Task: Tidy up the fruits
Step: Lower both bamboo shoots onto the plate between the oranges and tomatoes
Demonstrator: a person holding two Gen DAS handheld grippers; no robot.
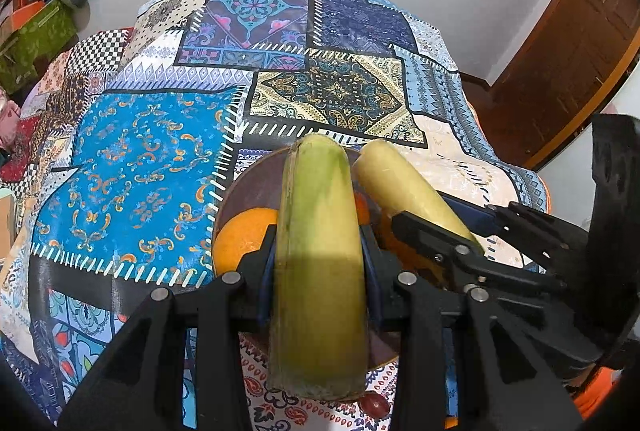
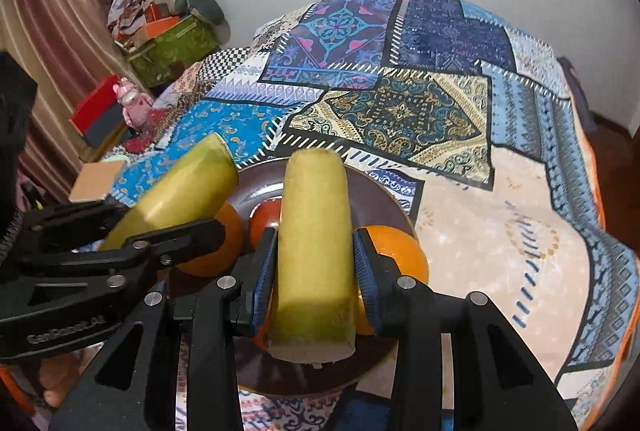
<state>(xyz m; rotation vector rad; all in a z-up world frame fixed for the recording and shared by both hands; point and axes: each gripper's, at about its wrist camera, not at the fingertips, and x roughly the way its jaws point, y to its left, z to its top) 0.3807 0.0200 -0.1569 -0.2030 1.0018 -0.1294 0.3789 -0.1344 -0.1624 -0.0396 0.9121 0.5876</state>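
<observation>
1. Low in the left wrist view, the left gripper (image 1: 318, 263) was clenched on a greenish banana piece (image 1: 318, 251), its blue pads pressed to both sides of the fruit, which ran up the centre of the frame.
2. Low in the right wrist view, the right gripper (image 2: 316, 271) was likewise clamped on a paler yellow banana piece (image 2: 314, 251), cut end facing the camera.
3. Both pieces were held above a dark brown plate (image 2: 384, 191), side by side: in the right wrist view the greenish piece (image 2: 180, 191) slanted in from the left, and in the left wrist view the pale piece (image 1: 408, 187) slanted in from the right.
4. The plate (image 1: 256, 175) held oranges: one at left centre in the left wrist view (image 1: 240, 235), and in the right wrist view one just right of the pads (image 2: 400, 251) and another under the left gripper's arm (image 2: 216, 247).
5. A darker reddish fruit (image 2: 264, 219) lay on the plate between them.
6. A small red fruit (image 1: 374, 405) lay on the cloth at the bottom of the left wrist view.
7. The plate sat on a patchwork tablecloth (image 2: 440, 103) filling mid frame.
8. At upper left in the right wrist view stood a green box (image 2: 172, 47) piled with clutter.
</observation>
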